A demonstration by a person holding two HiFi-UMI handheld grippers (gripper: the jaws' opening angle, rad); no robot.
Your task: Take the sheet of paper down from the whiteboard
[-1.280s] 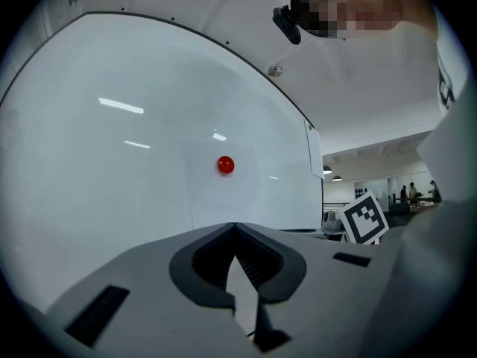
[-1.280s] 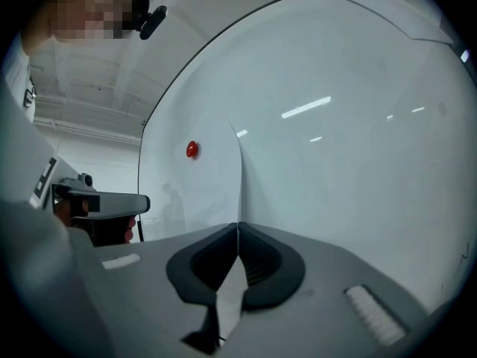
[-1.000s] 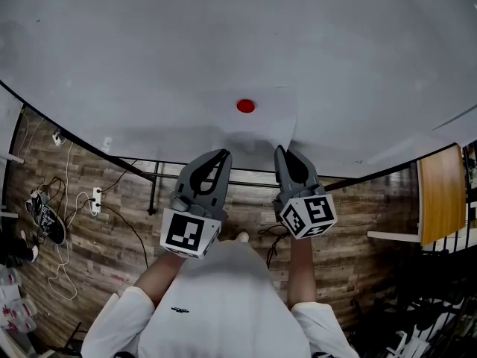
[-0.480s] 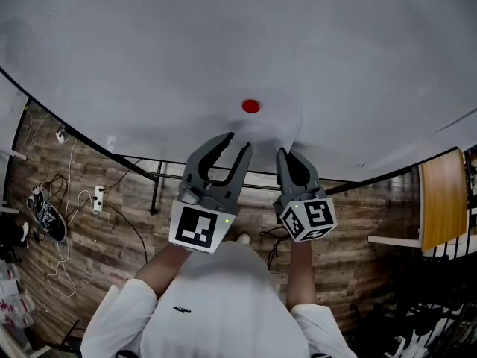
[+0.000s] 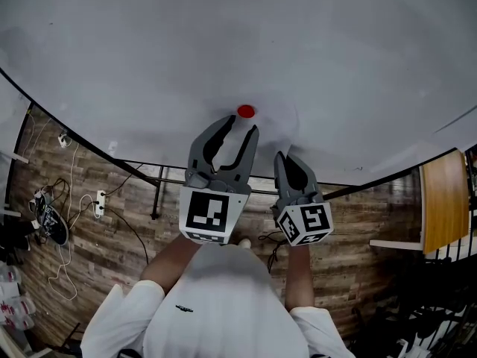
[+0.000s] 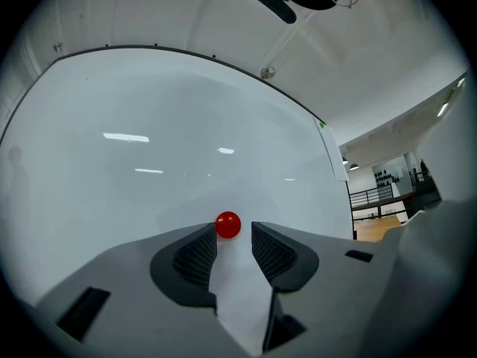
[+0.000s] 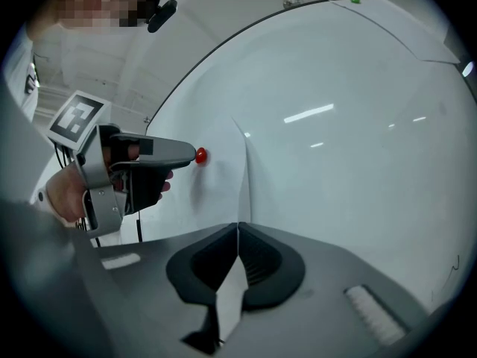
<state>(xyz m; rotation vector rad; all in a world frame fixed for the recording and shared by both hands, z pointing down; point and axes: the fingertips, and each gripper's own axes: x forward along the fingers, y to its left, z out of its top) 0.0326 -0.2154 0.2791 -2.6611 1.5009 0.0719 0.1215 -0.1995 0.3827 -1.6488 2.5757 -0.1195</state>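
Observation:
A white sheet of paper (image 5: 273, 127) lies flat on the whiteboard (image 5: 223, 36), pinned by a round red magnet (image 5: 245, 111). My left gripper (image 5: 240, 125) is raised to the magnet, its jaws opening; the magnet (image 6: 228, 224) sits just ahead of and between the fingertips, untouched by the pads. The paper (image 6: 238, 289) shows in the gap of the left gripper (image 6: 234, 237). Lower and to the right, my right gripper (image 5: 287, 159) is shut on the paper's lower edge. In the right gripper view the sheet (image 7: 232, 286) runs between the closed jaws of the right gripper (image 7: 238, 233).
Below the whiteboard are its dark metal stand (image 5: 156, 189), a wood-plank floor (image 5: 97, 237), cables with a power strip (image 5: 98, 200) and shoes (image 5: 46, 222) at the left. A wooden tabletop (image 5: 440, 196) stands at the right.
My left gripper has risen from below the sheet up to the red magnet, and its jaws have gone from shut to wide. The right gripper has kept still.

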